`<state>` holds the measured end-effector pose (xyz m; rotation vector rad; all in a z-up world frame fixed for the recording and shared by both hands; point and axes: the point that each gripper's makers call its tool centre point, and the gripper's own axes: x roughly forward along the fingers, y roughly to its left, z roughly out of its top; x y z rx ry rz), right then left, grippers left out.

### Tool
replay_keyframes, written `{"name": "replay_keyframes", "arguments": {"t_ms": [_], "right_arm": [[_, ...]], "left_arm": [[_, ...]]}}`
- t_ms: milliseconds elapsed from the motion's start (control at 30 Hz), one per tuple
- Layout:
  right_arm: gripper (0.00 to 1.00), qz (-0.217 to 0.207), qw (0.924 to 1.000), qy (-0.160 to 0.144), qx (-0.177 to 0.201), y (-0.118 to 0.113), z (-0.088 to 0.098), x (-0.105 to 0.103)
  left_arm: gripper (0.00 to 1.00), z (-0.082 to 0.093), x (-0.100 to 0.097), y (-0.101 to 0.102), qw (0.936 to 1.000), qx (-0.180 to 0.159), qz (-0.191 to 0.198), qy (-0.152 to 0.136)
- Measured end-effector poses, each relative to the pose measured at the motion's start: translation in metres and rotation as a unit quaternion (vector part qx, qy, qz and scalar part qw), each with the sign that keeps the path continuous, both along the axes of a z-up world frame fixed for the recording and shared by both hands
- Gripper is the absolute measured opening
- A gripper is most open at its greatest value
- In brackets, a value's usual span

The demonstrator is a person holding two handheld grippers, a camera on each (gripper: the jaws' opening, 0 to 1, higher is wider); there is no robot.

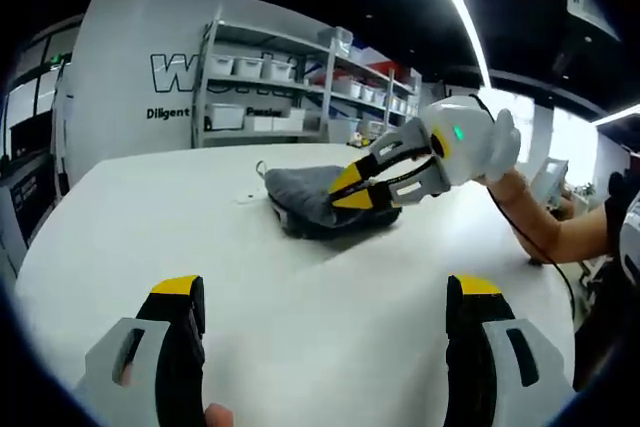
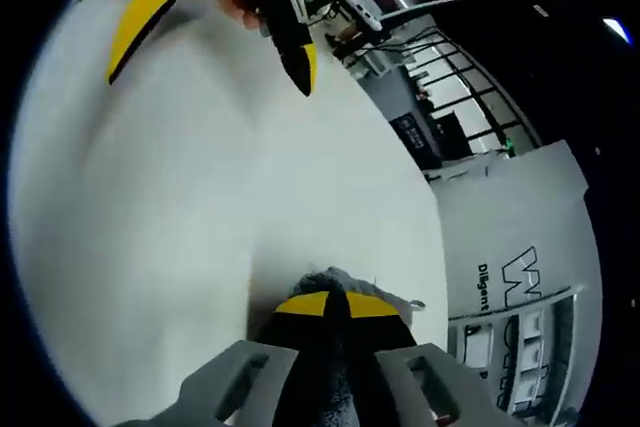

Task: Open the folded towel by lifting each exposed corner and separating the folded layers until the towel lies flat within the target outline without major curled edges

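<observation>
A dark grey folded towel [image 1: 305,197] lies bunched on the white table [image 1: 150,217], towards its far side. In the left gripper view my right gripper [image 1: 345,190] reaches in from the right, its yellow-tipped jaws shut on the towel's near right edge. In the right gripper view the right gripper [image 2: 335,307] has its tips pressed together over a fold of the grey towel [image 2: 328,282]. My left gripper [image 1: 326,292] stands open over bare table, well short of the towel. The left gripper [image 2: 215,42] also appears at the top of the right gripper view, jaws wide apart.
Metal shelves [image 1: 270,87] with white bins stand behind the table, against a white wall with lettering. A person's forearm [image 1: 545,232] and a black cable lie along the table's right side. Bare white table [image 2: 180,207] stretches between the two grippers.
</observation>
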<state>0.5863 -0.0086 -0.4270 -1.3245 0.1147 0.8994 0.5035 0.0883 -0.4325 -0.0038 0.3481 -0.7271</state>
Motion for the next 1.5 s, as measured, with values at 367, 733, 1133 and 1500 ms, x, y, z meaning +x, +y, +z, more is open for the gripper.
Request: {"name": "replay_keyframes", "arguments": {"t_ms": [367,733,1133,1500], "right_arm": [[0.00,-0.080,0.9936,-0.036,0.071,-0.051,0.039,0.012],[0.00,-0.154,0.9751,-0.069,0.144,-0.132,0.077,0.010],[0.00,-0.234,0.9528,-0.112,0.158,-0.207,0.085,-0.004],[0.00,-0.296,0.9363,-0.104,0.157,-0.269,0.051,-0.013]], "left_arm": [[0.99,0.001,0.000,0.000,1.0000,-0.003,-0.001,0.000],[0.99,0.002,-0.001,-0.001,1.0000,-0.003,-0.004,0.002],[0.98,0.002,-0.005,-0.008,0.9999,-0.004,-0.015,0.003],[0.98,0.000,-0.008,-0.012,0.9998,0.000,-0.022,0.005]]}}
